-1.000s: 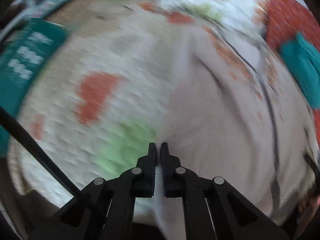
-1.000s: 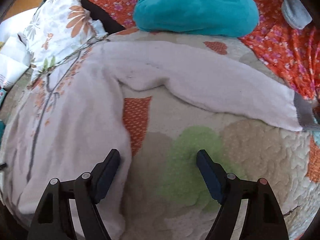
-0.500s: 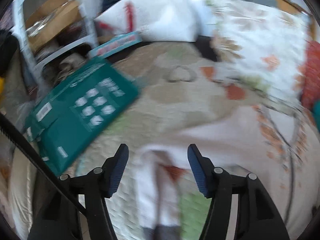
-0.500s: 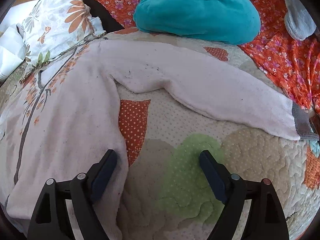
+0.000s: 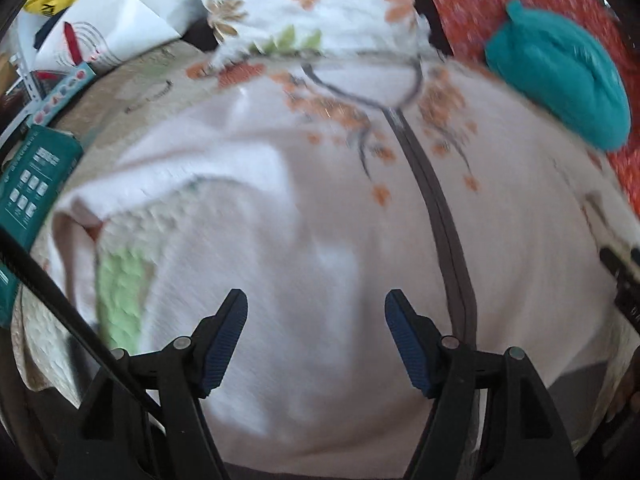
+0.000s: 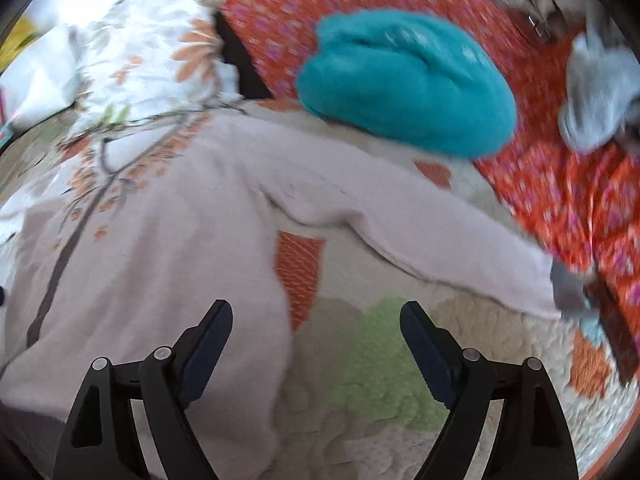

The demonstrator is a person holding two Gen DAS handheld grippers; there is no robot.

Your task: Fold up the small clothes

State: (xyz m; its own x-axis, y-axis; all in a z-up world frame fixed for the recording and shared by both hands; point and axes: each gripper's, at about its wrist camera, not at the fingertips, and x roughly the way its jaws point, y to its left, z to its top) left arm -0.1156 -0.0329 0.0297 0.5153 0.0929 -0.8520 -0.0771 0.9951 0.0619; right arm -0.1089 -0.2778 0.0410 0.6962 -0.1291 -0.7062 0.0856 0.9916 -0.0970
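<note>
From the left wrist view, a pale pink fleece jacket (image 5: 320, 208) lies spread on a quilted bedcover (image 5: 120, 288), front up, with a dark zip down its middle and orange flower embroidery near the collar. The picture is blurred. The left gripper (image 5: 316, 308) points down at the jacket's lower front; its jaws have just been opening and stand apart, with nothing pinched between them. The jacket's long axis runs away from the camera, collar at the far end by a floral pillow (image 5: 320, 8).

From the right wrist view, the jacket (image 6: 160, 248) lies left of centre, one sleeve (image 6: 420, 236) stretched out to the right, its grey cuff by an orange flowered cloth (image 6: 580, 208). The right gripper (image 6: 316, 320) hangs over the jacket's side edge, jaws wide apart, clamping nothing. A teal garment (image 6: 408, 80) sits beyond the sleeve.
</note>
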